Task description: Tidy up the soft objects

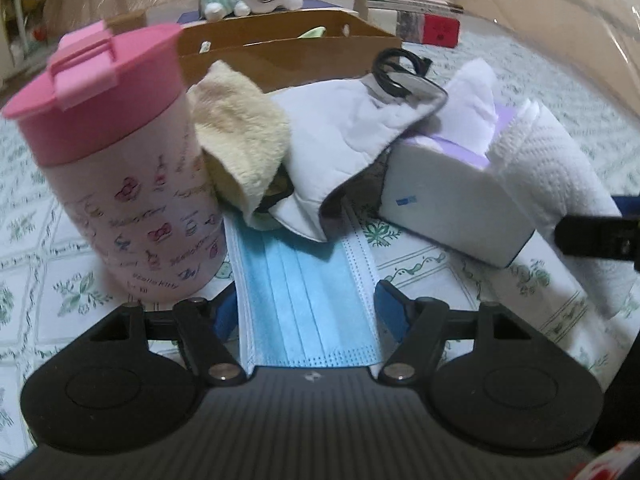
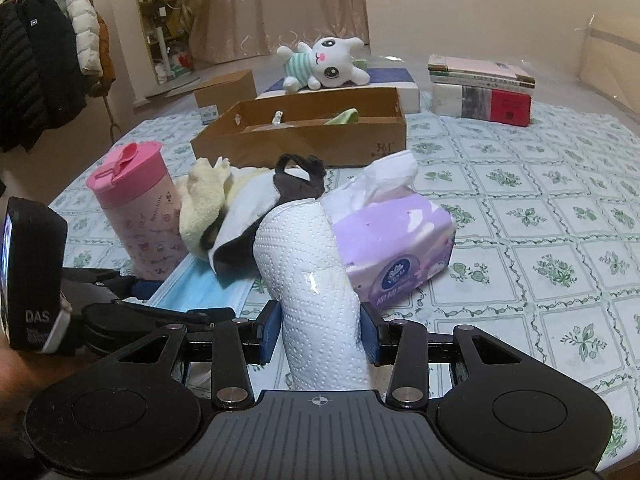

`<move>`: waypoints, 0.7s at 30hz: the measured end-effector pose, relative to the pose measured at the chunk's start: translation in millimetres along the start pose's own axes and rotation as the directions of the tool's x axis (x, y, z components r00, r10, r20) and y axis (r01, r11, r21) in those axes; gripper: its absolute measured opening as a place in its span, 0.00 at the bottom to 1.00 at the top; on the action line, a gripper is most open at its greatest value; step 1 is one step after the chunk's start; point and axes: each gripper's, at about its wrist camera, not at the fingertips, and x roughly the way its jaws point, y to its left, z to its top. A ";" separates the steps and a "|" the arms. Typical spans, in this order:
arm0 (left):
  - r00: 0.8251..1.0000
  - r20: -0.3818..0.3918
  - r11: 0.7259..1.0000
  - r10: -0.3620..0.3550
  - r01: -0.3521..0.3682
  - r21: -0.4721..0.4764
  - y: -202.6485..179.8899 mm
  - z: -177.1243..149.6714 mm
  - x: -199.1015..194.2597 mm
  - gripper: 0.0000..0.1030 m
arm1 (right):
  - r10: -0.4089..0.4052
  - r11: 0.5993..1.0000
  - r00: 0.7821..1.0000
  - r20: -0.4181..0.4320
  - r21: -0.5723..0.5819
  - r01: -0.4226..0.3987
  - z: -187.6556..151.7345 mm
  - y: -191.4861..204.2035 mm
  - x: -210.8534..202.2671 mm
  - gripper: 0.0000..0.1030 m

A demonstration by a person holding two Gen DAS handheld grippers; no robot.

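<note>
A blue surgical mask lies flat on the patterned tablecloth. My left gripper straddles it, open, its blue pads at the mask's long edges. Its far end is tucked under a white cloth mask and a cream fluffy cloth. My right gripper is shut on a white paper towel roll, which leans against a purple tissue pack. A plush bunny lies behind a brown cardboard tray with a green cloth inside.
A pink lidded tumbler stands close to the left of the blue mask. A stack of books sits at the back right, and a small carton at the back left. Coats hang on a rack off the table.
</note>
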 end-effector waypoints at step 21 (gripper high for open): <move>0.993 -0.117 0.999 -0.005 0.009 0.041 49.6 -60.8 -83.6 0.06 | 0.032 0.999 0.999 0.001 0.011 -0.032 -13.5 18.7 -18.5 0.41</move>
